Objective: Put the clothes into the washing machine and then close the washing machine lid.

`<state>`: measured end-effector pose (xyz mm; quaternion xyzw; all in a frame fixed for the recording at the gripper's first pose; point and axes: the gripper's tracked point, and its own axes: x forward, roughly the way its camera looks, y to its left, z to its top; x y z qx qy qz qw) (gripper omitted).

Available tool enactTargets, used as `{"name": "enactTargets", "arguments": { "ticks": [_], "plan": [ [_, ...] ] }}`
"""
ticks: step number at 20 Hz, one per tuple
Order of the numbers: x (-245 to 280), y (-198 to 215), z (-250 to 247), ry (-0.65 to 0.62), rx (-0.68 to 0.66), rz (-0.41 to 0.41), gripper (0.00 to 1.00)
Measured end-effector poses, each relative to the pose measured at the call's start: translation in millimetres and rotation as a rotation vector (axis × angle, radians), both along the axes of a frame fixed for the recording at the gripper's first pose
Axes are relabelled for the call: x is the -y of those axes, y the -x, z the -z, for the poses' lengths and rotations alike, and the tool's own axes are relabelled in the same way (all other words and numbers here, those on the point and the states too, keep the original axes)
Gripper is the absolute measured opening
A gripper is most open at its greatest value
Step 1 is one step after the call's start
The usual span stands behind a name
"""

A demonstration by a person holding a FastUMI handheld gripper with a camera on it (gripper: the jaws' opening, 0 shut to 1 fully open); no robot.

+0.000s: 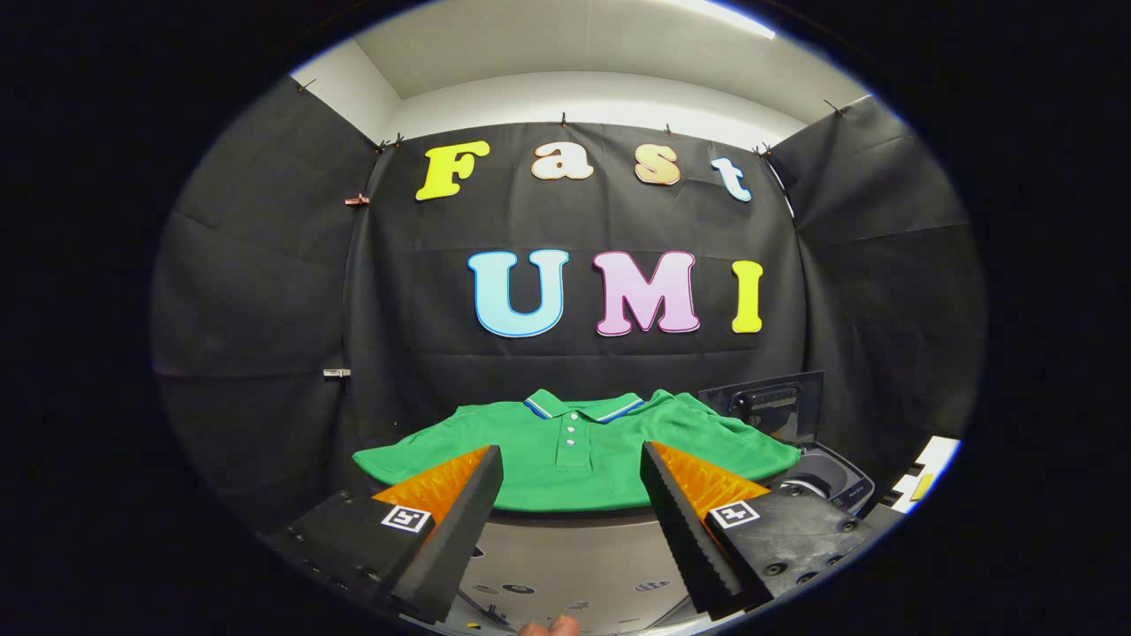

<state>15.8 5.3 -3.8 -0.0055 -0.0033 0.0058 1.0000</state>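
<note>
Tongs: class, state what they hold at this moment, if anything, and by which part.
Nothing is held. The tongs stand open, fingers apart, with the green polo shirt lying flat just ahead of them, untouched.

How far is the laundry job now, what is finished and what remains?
Nothing looks done yet. The green polo shirt lies spread flat on the surface, just beyond the tongs, which are open and touch nothing. The washing machine sits beside the shirt with its lid up. Left: grasp the shirt, put it in, close the lid.

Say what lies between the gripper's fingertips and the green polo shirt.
Nothing: the open gripper has its fingertips over the green polo shirt's near edge, seen in the gripper view.
</note>
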Motion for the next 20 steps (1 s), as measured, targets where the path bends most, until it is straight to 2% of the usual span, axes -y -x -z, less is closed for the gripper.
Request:
{"name": "enactTargets", "arguments": {
  "ticks": [10, 20],
  "plan": [
    [4.0, -22.0, -5.9, -0.012, -0.027, 0.013, 0.98],
    [14.9, -83.3, -17.7, -0.026, -0.085, 0.029, 0.98]
  ]
}}
